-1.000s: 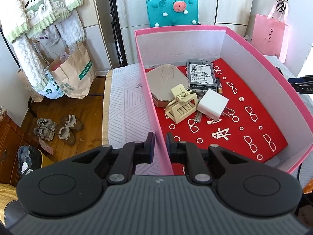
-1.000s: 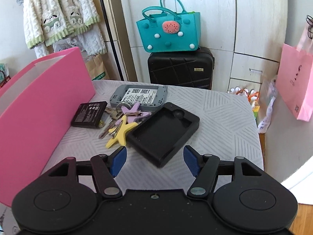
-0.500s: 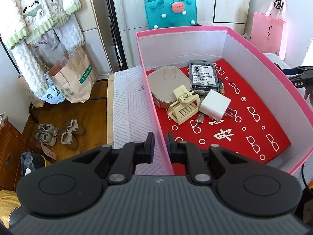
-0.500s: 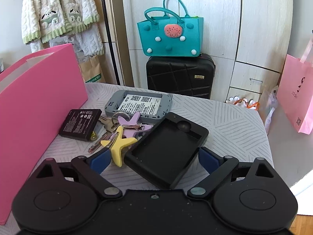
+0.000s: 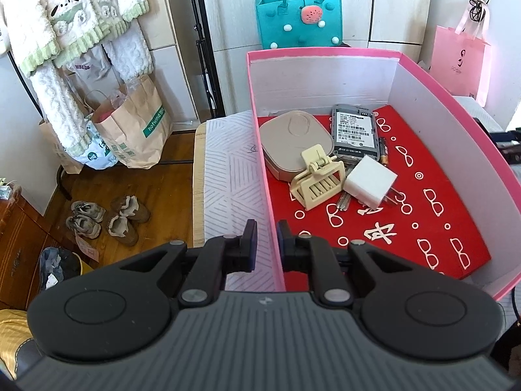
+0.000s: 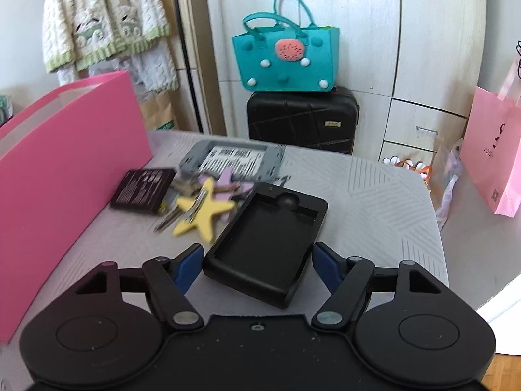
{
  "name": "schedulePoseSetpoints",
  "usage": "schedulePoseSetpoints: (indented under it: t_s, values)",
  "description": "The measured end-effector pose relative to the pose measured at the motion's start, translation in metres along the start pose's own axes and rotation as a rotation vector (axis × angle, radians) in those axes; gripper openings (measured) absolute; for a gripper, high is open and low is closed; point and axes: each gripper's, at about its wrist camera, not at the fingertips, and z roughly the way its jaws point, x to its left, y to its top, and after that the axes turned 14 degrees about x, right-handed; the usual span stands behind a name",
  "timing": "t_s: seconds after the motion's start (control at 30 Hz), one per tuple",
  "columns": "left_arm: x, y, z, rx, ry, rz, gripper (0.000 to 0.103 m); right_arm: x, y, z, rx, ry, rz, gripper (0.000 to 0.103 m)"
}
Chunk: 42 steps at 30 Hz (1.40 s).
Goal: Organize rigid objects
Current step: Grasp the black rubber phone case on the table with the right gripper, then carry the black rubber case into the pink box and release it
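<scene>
My left gripper (image 5: 267, 241) is shut on the near left wall of the pink box (image 5: 325, 75), one finger on each side of it. On the box's red lining lie a beige oval case (image 5: 293, 140), a grey device (image 5: 355, 130), a cream clip (image 5: 320, 179) and a white plug (image 5: 369, 184). My right gripper (image 6: 257, 262) straddles the near end of a black tray-like case (image 6: 267, 238) on the table. Its jaws are closing, and a thin gap shows at each blue pad. Beyond it lie a yellow star keyring (image 6: 202, 211), a black battery pack (image 6: 143, 189) and a second grey device (image 6: 231, 159).
The pink box (image 6: 65, 163) walls off the left of the right wrist view. Past the table's far edge a teal bag (image 6: 286, 58) sits on a black suitcase (image 6: 302, 120), with a pink shopping bag (image 6: 491, 159) at the right. Paper bags (image 5: 136, 123) and shoes (image 5: 107, 218) are on the floor.
The right gripper came forward over the black case: its jaws spread wide, then narrowed until the case's near end lies between them. The left gripper kept its hold on the box wall.
</scene>
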Motion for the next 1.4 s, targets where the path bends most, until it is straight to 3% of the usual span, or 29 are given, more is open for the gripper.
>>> schedulePoseSetpoints:
  t_s: [0.27,0.47,0.67,0.83,0.97,1.1,1.2,1.4]
  values:
    - [0.002,0.001,-0.002,-0.008,0.006,0.0,0.012,0.022,-0.031,-0.025,0.084,0.042,-0.104,0.077]
    - [0.002,0.002,-0.002,-0.011,0.003,0.0,0.012,0.03,-0.035,-0.035,0.11,0.044,-0.03,0.077]
    - [0.001,-0.001,-0.005,-0.008,-0.007,0.005,0.012,0.033,-0.03,-0.021,0.101,0.043,0.011,0.083]
    - [-0.004,-0.002,-0.011,-0.039,0.006,0.019,0.012,0.044,-0.036,-0.023,0.008,0.08,-0.02,0.069]
    - [-0.004,-0.001,-0.009,-0.033,0.008,0.028,0.011,0.06,-0.038,-0.026,-0.007,0.042,-0.102,0.069]
    - [-0.002,-0.001,-0.005,-0.015,0.004,0.028,0.01,0.062,-0.036,-0.022,0.042,0.001,-0.108,0.075]
    - [0.0,-0.001,-0.003,0.002,0.002,0.022,0.01,0.062,-0.037,-0.019,0.028,-0.007,-0.098,0.067]
    - [0.002,-0.003,-0.006,0.002,-0.008,0.013,0.01,0.059,-0.035,-0.036,-0.017,0.002,-0.093,0.066]
